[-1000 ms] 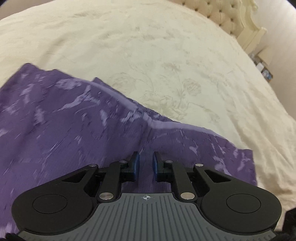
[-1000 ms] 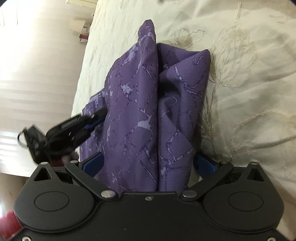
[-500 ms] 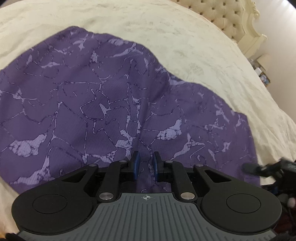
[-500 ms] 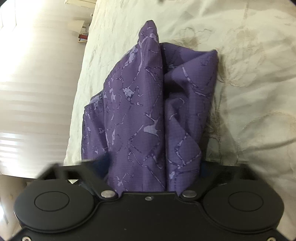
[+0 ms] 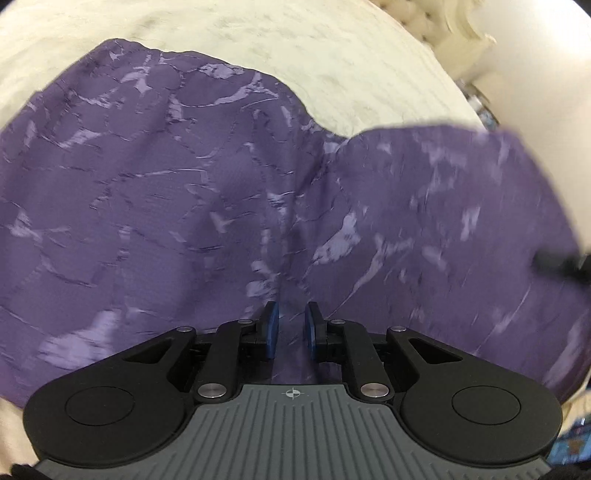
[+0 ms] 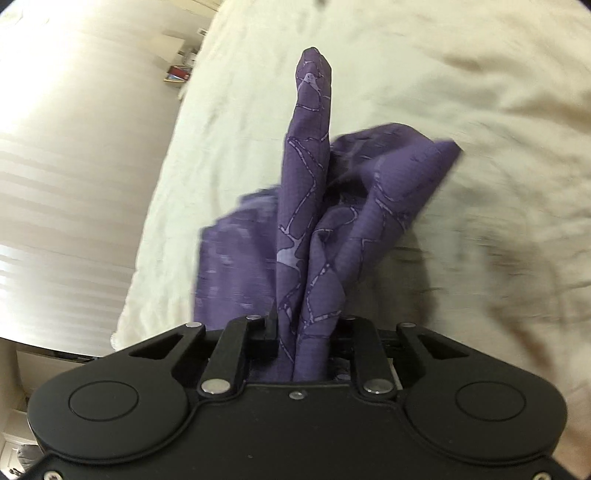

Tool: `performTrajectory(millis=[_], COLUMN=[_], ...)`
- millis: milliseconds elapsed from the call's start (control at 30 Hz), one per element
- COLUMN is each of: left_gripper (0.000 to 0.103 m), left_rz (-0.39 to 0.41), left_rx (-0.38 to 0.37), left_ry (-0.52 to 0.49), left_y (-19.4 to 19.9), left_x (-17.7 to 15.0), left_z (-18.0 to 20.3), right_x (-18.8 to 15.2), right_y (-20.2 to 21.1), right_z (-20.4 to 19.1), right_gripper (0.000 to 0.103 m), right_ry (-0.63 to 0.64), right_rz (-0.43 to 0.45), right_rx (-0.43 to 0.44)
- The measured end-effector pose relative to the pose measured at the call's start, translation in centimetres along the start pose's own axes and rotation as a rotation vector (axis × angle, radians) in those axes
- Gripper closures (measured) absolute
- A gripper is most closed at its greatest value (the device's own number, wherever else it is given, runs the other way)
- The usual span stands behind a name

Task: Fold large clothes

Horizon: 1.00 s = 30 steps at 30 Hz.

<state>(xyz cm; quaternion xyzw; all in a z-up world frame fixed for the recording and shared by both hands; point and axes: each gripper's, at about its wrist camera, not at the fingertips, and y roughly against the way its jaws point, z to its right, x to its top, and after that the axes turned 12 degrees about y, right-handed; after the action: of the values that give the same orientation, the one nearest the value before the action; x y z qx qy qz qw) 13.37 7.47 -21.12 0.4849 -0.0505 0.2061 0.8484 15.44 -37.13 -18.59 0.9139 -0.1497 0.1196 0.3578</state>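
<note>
A purple garment with a pale crackle print spreads over the cream bed. My left gripper holds its near edge, jaws nearly closed with cloth between the blue pads. The garment's right part hangs lifted and blurred. In the right wrist view my right gripper is shut on a bunched fold of the same garment, which stands up in a narrow ridge above the bed. The other gripper's dark tip shows at the far right of the left wrist view.
The cream embroidered bedspread lies under everything. A tufted headboard is at the far right corner. The bed's edge and a pale floor show to the left in the right wrist view, with small items by the wall.
The right gripper closed from wide open onto the bunched cloth and lifted it. The garment's right side rose off the bed. The left gripper stayed closed on the near edge.
</note>
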Motion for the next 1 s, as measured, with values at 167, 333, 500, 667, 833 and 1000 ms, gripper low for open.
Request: performTrajectory(millis=[167, 333, 500, 667, 833, 1000], left_gripper=[0.087, 0.087, 0.086, 0.086, 0.085, 0.085], left_rz=[-0.073, -0.074, 0.036, 0.113, 0.163, 0.216], left_rx=[-0.031, -0.068, 0.002, 0.085, 0.136, 0.109], left_ry=[-0.103, -0.145, -0.104, -0.023, 0.006, 0.011], left_y=[2.0, 5.1, 9.4, 12.6, 14.7, 16.8], left_x=[1.1, 2.4, 3.9, 6.1, 7.3, 7.6], left_z=[-2.7, -5.3, -9.3, -13.9, -15.9, -16.3], right_x=[1.2, 2.3, 2.4, 1.1, -0.5, -1.3], right_y=[-2.2, -7.3, -14.6, -21.1, -24.2, -23.9], right_z=[-7.2, -13.4, -17.5, -19.4, -20.1, -20.5], right_gripper=[0.075, 0.075, 0.075, 0.07, 0.051, 0.033], right_ry=[0.04, 0.118, 0.181, 0.207, 0.237, 0.233], right_rz=[0.021, 0.005, -0.065, -0.134, -0.175, -0.15], right_rx=[0.021, 0.035, 0.009, -0.04, -0.066, 0.048])
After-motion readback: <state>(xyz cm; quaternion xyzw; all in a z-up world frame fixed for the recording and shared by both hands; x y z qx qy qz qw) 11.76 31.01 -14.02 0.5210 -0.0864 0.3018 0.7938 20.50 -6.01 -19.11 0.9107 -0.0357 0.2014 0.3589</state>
